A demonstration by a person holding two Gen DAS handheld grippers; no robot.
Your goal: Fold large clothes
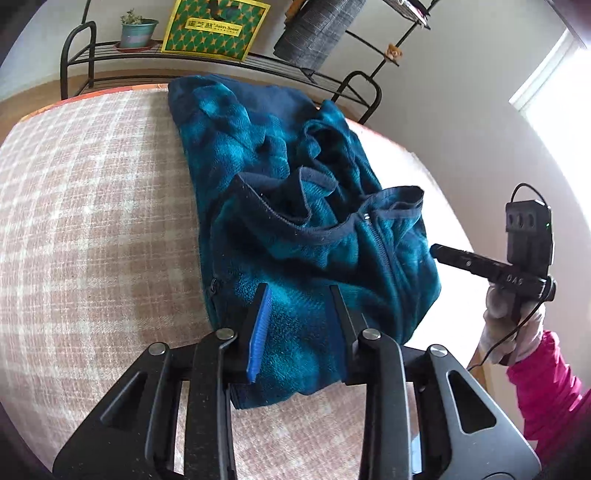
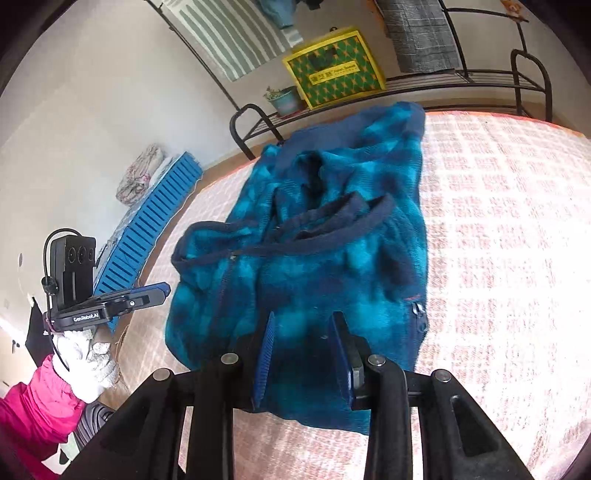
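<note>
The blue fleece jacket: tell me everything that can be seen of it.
The blue fleece jacket is a fuzzy teal garment mottled with dark navy, trimmed in navy along collar and edges, with a front zipper and a small side-pocket zip. It lies roughly folded into a rumpled, long bundle on the pink checked bed cover, collar gaping upward. In each wrist view its near end shows between the gripper's fingers; a grip cannot be confirmed.

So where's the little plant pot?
In the left wrist view, the plant pot sits top left on the black rack, beside the yellow box.
</note>
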